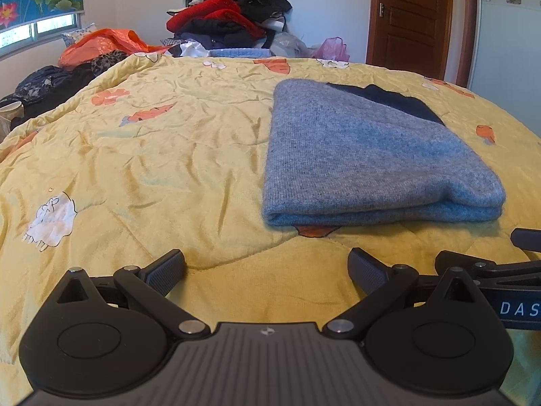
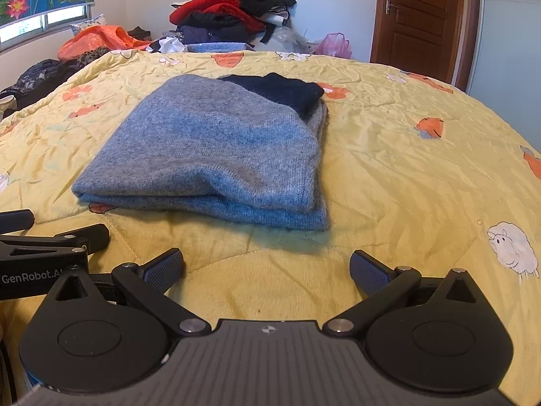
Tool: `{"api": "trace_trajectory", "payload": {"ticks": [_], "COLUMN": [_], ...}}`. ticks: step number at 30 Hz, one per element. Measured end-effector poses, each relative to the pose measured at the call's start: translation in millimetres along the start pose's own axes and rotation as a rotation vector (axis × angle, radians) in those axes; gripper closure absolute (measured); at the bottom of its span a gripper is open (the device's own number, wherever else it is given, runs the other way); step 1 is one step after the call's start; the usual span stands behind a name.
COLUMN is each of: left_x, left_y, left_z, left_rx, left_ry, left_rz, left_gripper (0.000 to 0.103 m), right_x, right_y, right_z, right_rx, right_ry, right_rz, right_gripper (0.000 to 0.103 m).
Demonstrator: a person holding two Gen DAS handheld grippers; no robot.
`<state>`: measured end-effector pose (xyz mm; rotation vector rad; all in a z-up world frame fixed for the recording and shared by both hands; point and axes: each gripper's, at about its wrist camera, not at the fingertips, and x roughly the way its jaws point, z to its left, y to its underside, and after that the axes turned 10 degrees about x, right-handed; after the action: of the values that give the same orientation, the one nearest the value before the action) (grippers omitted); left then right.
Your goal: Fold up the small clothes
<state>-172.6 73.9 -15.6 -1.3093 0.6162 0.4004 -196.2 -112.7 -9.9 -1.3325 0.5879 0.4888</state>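
Note:
A grey-blue knit sweater (image 1: 365, 155) lies folded in layers on the yellow quilt (image 1: 152, 155), with a dark navy part (image 1: 399, 101) showing at its far end. My left gripper (image 1: 267, 269) is open just above the quilt, short of the sweater's near left corner, with nothing between its fingers. In the right wrist view the same sweater (image 2: 216, 149) sits ahead and left of centre, its navy part (image 2: 280, 89) at the back. My right gripper (image 2: 267, 269) is open and empty, near the sweater's front right corner. Each gripper shows at the edge of the other's view.
A tall pile of red, black and dark clothes (image 1: 230, 17) stands at the far edge of the bed. An orange plastic bag (image 1: 101, 45) and dark garments (image 1: 44, 84) lie at the far left. A pink bag (image 1: 333, 49) and a wooden door (image 1: 412, 17) are at the back right.

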Motion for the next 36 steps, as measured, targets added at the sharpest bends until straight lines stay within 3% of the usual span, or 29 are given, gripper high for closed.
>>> {"api": "trace_trajectory", "payload": {"ticks": [36], "left_x": [1.8], "left_y": [-1.7], "left_z": [3.3], "left_rx": [0.008], "left_ry": [0.006], "left_rz": [-0.001], "left_gripper": [0.0], "right_x": [0.2], "right_y": [-0.1], "right_z": [0.0], "right_rx": [-0.001], "right_ry": [0.0], "right_rz": [-0.001], "right_gripper": [0.0]}}
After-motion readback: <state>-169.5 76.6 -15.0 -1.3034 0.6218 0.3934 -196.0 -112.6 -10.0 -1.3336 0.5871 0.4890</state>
